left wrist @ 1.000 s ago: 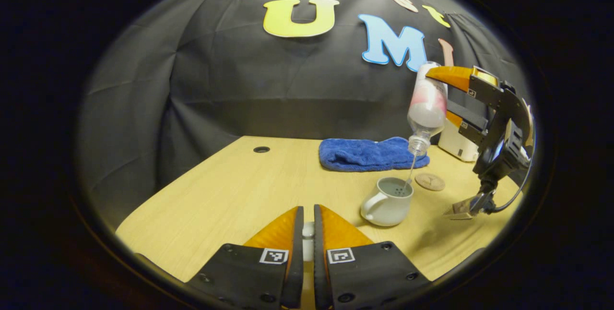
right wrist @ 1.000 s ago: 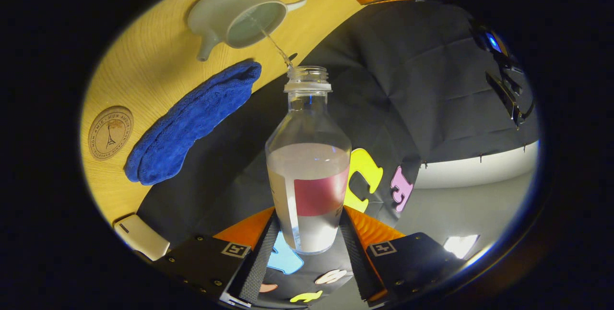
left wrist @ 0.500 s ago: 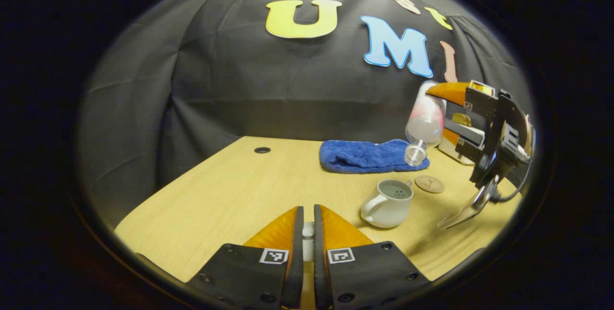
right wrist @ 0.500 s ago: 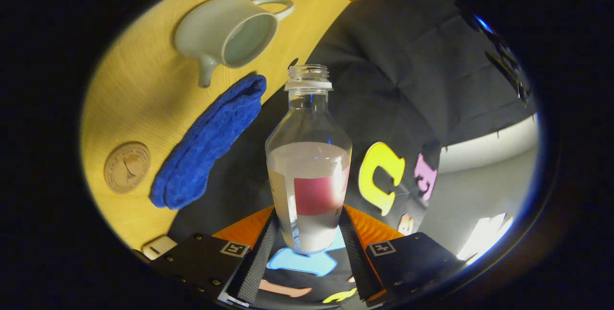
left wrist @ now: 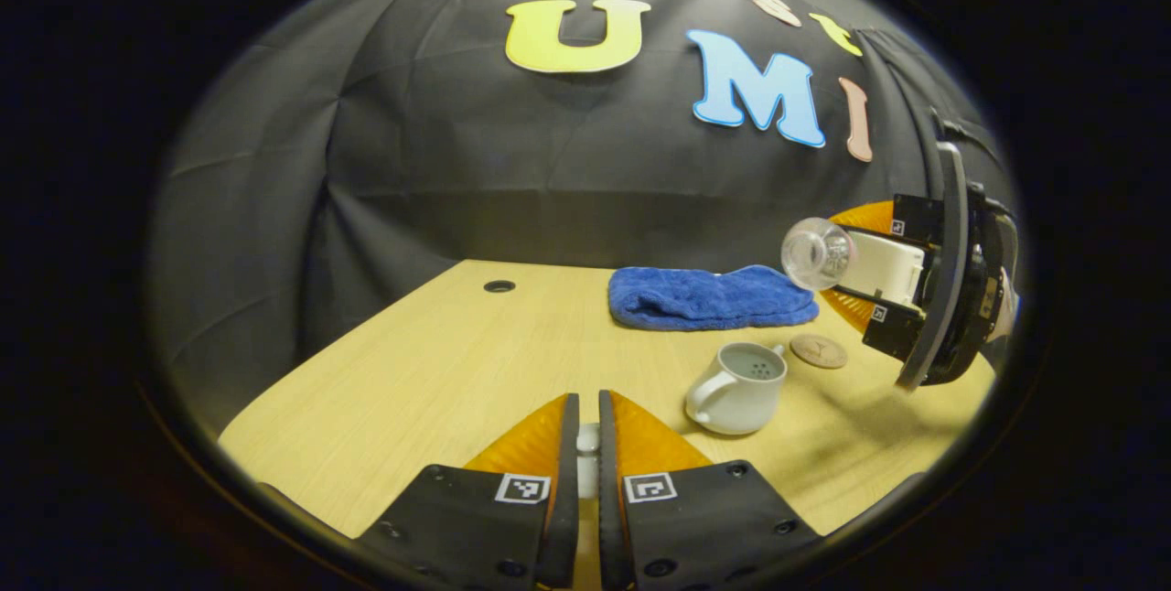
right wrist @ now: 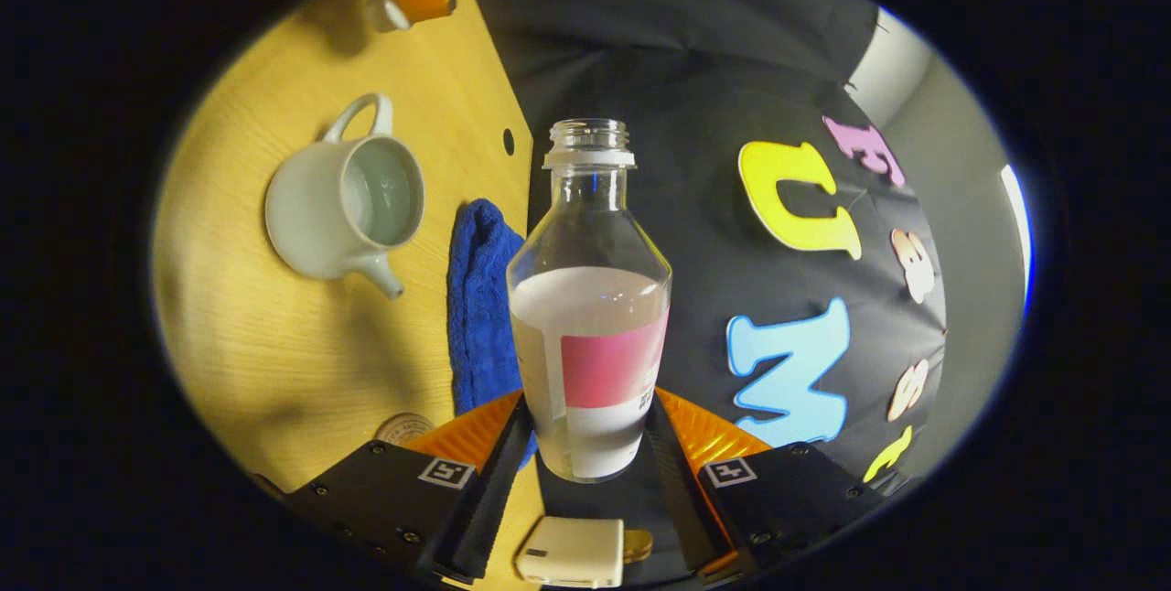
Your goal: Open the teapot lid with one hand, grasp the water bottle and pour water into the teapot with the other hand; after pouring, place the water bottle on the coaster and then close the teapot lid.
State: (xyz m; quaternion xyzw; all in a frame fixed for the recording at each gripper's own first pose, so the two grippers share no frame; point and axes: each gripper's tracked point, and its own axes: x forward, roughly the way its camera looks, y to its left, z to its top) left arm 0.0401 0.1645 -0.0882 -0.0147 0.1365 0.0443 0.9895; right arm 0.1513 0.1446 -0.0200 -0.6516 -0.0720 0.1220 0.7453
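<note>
The right gripper (right wrist: 585, 445) clamps the water bottle (right wrist: 588, 316) low on its body, both fingers pressing its sides, held above the table (left wrist: 439, 362). The left gripper (left wrist: 587, 445) is nearly closed on the white teapot lid (left wrist: 586, 437). The open teapot (left wrist: 739, 385) stands near the round coaster (left wrist: 819, 350), with a blue towel (left wrist: 712, 295) lying behind both of them.

Light wood-grain table (left wrist: 439, 362) with a round cable hole (left wrist: 499, 285) at its far edge. Resting on it: open white teapot (left wrist: 739, 385); blue towel (left wrist: 709, 295) at the teapot's 12 o'clock; round coaster (left wrist: 819, 351) at its 2 o'clock
</note>
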